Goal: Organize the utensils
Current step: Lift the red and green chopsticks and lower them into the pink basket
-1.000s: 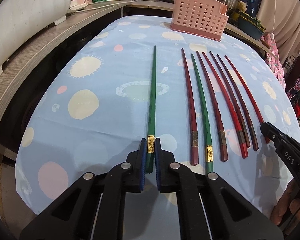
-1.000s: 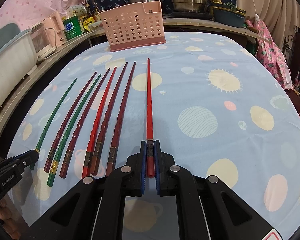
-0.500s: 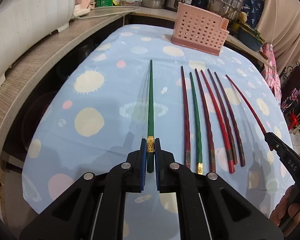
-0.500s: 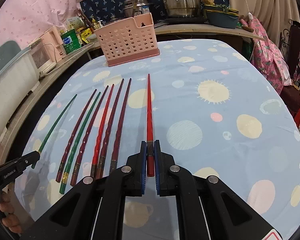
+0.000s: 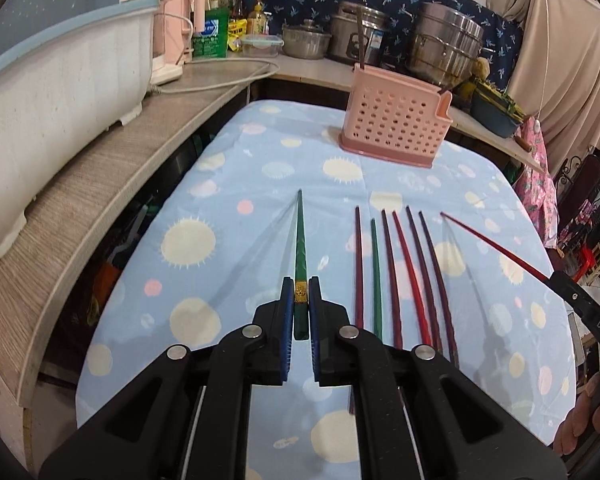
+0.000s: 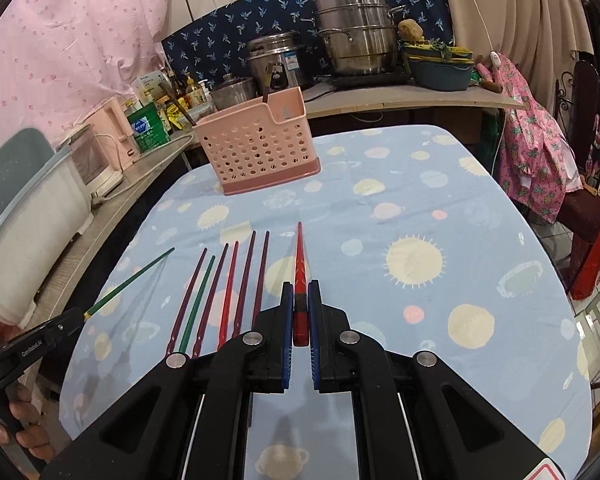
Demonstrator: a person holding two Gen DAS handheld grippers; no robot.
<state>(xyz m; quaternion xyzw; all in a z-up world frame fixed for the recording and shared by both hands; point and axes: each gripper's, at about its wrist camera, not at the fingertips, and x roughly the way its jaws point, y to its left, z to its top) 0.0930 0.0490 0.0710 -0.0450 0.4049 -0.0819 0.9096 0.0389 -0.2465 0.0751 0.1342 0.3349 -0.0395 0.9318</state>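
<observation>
My left gripper (image 5: 300,286) is shut on a green chopstick (image 5: 300,240) near its gold band and holds it in the air, tip pointing away. My right gripper (image 6: 299,290) is shut on a red chopstick (image 6: 299,264), also lifted off the cloth. Several more chopsticks (image 5: 400,276), dark red, red and one green, lie side by side on the blue patterned tablecloth (image 5: 228,248). A pink perforated utensil basket (image 5: 396,120) stands upright at the far end of the table. In the right wrist view the same row of chopsticks (image 6: 228,288) lies left of my right gripper, and the basket (image 6: 256,144) stands beyond.
A wooden counter (image 5: 80,184) runs along the left with a white tub (image 5: 60,80) on it. Steel pots (image 6: 356,40) and bottles stand on the back shelf. A chair draped in pink cloth (image 6: 540,168) sits off the right table edge. A hand (image 6: 28,428) holds the left gripper's handle.
Both grippers have risen with their chopsticks, which have come off the tablecloth. The table and the row of chopsticks look farther below in both views.
</observation>
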